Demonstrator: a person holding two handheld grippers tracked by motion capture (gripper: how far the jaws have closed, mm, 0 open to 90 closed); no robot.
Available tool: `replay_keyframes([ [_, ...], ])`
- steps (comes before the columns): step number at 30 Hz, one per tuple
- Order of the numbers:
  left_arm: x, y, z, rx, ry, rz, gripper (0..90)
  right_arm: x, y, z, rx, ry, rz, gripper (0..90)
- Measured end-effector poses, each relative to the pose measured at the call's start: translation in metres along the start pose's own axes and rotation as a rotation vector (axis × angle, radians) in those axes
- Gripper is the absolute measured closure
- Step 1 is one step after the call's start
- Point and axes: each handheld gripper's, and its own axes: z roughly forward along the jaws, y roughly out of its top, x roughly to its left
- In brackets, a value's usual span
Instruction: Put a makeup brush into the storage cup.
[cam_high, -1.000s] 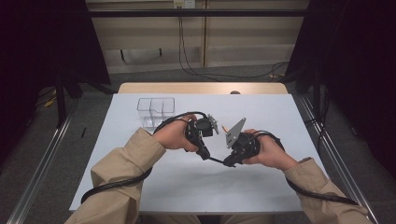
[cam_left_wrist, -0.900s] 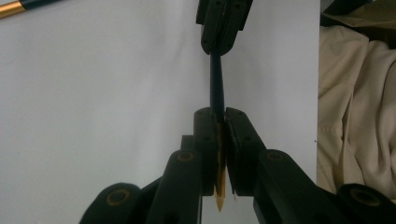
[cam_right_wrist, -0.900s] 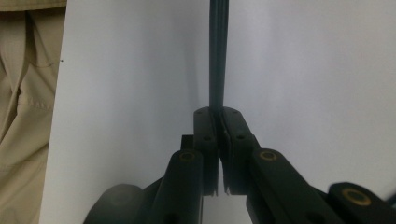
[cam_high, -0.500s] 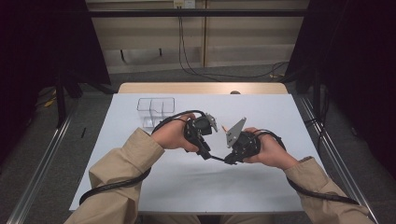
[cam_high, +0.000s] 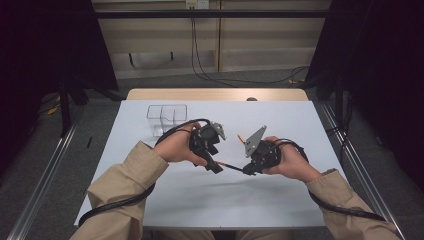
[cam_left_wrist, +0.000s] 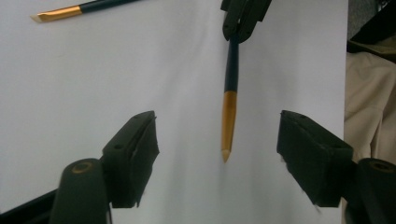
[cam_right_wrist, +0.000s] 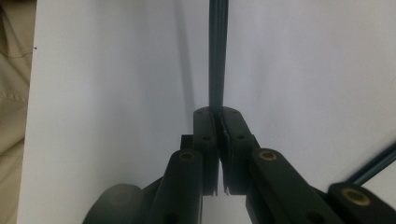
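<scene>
Pinching dark pencil (cam_right_wrist: 218, 56), right gripper (cam_high: 248, 170) jaws pressed on shaft mid-table. Left gripper (cam_left_wrist: 219, 154) jaws just spread wide, gold tip btwn, untouched. Bare white table (cam_high: 280, 200) around; edges well apart.

The pencil (cam_left_wrist: 230, 88) in my right gripper (cam_right_wrist: 219, 126) has a glossy dark lacquer and a gold, metallic-looking end. My left gripper (cam_left_wrist: 219, 154) has matt black plastic jaws. The table (cam_high: 300, 200) looks matt white and smooth, my sleeves (cam_high: 120, 175) are beige cloth, and the box (cam_high: 166, 116) is clear plastic.
</scene>
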Motion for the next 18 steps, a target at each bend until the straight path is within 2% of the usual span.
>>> replay_keyframes([
  [4,0.002,-0.005,-0.002,-0.049,0.008,-0.026,19.5,-0.001,-0.001,0.001,-0.013,0.002,0.002,86.3],
  [18,0.009,-0.021,-0.007,-0.181,0.011,-0.062,14.8,-0.003,-0.005,-0.003,-0.081,-0.008,0.043,86.2],
])
